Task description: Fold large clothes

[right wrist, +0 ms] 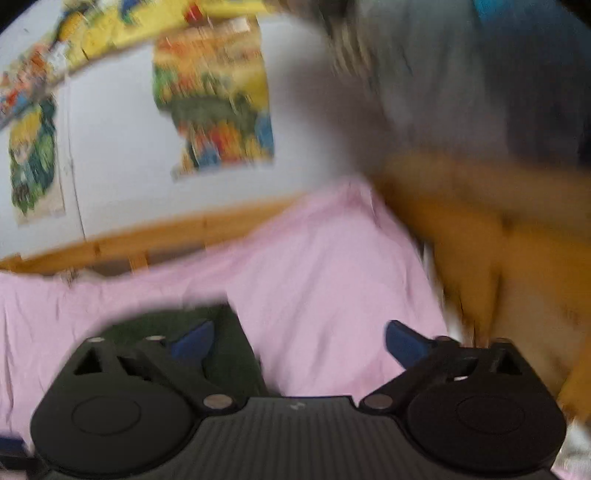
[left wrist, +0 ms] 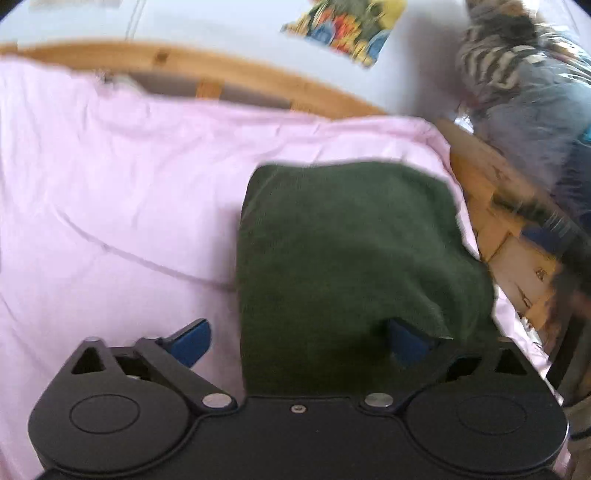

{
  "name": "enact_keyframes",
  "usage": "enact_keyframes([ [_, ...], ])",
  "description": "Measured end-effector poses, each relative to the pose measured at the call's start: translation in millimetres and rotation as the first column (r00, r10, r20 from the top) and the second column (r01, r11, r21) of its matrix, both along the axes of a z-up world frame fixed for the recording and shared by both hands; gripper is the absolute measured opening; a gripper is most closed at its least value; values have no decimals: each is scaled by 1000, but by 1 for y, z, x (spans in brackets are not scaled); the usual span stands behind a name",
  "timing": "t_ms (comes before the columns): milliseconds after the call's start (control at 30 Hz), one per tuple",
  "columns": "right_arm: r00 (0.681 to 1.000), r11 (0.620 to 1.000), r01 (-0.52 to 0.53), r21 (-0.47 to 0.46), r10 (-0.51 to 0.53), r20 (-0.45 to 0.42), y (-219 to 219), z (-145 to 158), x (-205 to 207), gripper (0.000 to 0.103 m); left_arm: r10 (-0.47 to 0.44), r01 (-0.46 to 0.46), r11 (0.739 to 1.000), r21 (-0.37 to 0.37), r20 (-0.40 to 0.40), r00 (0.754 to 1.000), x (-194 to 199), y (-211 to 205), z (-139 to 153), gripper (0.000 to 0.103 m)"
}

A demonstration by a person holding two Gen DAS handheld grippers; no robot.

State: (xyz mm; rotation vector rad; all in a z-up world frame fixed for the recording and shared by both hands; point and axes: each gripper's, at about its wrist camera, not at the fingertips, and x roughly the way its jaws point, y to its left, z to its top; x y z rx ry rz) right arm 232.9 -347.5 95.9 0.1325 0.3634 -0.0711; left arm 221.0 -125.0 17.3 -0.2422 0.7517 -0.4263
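Note:
A dark green folded garment [left wrist: 351,251] lies on the pink bed sheet [left wrist: 110,184], near the sheet's right edge. My left gripper [left wrist: 299,343] stands open just above the garment's near end. Its left blue fingertip [left wrist: 192,341] is over the sheet, and a flap of green cloth partly covers the right one [left wrist: 406,345]. In the blurred right wrist view, my right gripper [right wrist: 301,343] is open over bare pink sheet [right wrist: 332,277] with nothing between its fingers. There the green garment [right wrist: 147,325] shows at the lower left, behind the left fingertip [right wrist: 195,343].
A wooden bed frame [left wrist: 258,79] runs along the far side against a pale wall with colourful posters [left wrist: 351,26]. To the right of the bed are cardboard boxes [left wrist: 524,266] and a heap of striped and blue fabric [left wrist: 517,85].

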Motion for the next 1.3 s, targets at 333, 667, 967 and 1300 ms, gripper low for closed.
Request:
enact_keyframes([
  [333,883,860,-469,-201,448,-144,122,-41,113,102,-83,76,994,-82,-77,994,18,9,-25,102],
  [667,920,895,-387,-223,356,-167,134,-128,139,102,-87,68,991,-117,-163,983,44,21,-61,102],
  [967,953,950,-302,-81,302,-6,81,-48,97,103,-66,68,997,-25,97,993,19,21,-13,102],
  [1300,988,969,-126,-211,104,-112,56,-123,92,103,-3,-6,993,-115,-79,997,68,10,-44,102],
])
